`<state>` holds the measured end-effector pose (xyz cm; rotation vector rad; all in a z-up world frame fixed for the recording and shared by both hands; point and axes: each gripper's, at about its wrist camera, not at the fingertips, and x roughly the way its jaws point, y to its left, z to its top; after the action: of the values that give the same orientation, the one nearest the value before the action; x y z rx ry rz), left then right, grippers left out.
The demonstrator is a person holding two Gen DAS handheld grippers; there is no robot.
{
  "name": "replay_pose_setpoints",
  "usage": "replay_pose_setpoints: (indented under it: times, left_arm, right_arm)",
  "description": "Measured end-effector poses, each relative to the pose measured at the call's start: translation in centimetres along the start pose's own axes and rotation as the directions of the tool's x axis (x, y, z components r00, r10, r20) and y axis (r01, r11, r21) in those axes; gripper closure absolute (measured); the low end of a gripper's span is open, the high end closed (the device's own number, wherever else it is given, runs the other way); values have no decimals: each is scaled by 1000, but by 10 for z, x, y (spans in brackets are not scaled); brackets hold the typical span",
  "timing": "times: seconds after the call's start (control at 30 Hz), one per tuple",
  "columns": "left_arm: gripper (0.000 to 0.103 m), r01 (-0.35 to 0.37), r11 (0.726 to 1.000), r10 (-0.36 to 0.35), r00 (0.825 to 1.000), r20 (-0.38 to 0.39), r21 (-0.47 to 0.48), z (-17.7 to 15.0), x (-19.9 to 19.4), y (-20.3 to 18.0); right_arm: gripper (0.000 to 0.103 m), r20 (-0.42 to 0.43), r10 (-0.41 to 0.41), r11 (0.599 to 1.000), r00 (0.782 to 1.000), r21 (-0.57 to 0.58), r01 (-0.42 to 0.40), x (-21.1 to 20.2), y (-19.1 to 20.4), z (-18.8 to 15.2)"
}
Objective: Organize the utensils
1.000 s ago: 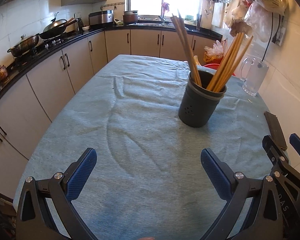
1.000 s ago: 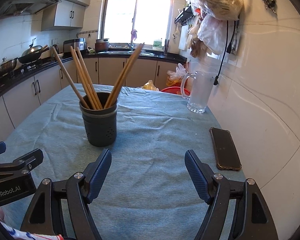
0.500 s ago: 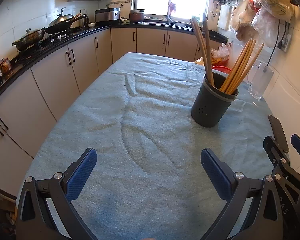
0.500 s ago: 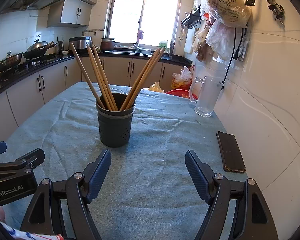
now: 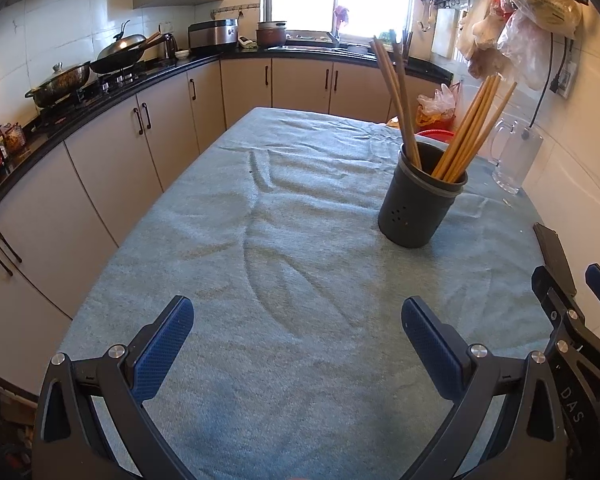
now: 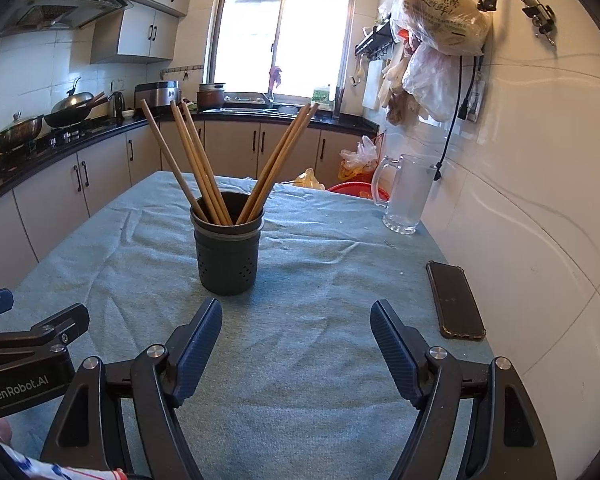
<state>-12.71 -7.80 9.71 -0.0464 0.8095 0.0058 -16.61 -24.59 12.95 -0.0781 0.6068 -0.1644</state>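
A dark grey holder (image 6: 227, 256) stands upright on the blue-green tablecloth (image 6: 308, 344), holding several wooden chopsticks (image 6: 198, 168) that fan out left and right. It also shows in the left wrist view (image 5: 418, 210), far right of centre, with its chopsticks (image 5: 470, 130). My left gripper (image 5: 296, 320) is open and empty over bare cloth, well short and left of the holder. My right gripper (image 6: 296, 326) is open and empty, just in front of the holder. The right gripper's fingers (image 5: 598, 284) show at the right edge of the left wrist view.
A black phone (image 6: 454, 300) lies on the cloth by the right wall. A glass mug (image 6: 406, 196) stands at the far right. A red basin (image 6: 358, 190) sits beyond the table. Cabinets (image 5: 112, 160) and a stove with pans (image 5: 88, 68) line the left side.
Both grippers have drawn back from the holder, which now looks smaller and farther off. The left view has swung left. Both stay open and empty.
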Motion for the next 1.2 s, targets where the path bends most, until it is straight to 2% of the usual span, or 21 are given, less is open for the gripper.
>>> replay_pose_setpoints:
  times: [0.7,1.2]
  left_arm:
    - [0,11,997,-11,1000,4,76,-13,-16,-29]
    - [0,25,995,-21,999,-44,101,-16,1,-32]
  right_arm:
    - [21,19,-9,998,1000,59,8,-15,-27,-9]
    - [21,-12,0,999,1000,44,0,-5,-22,-12]
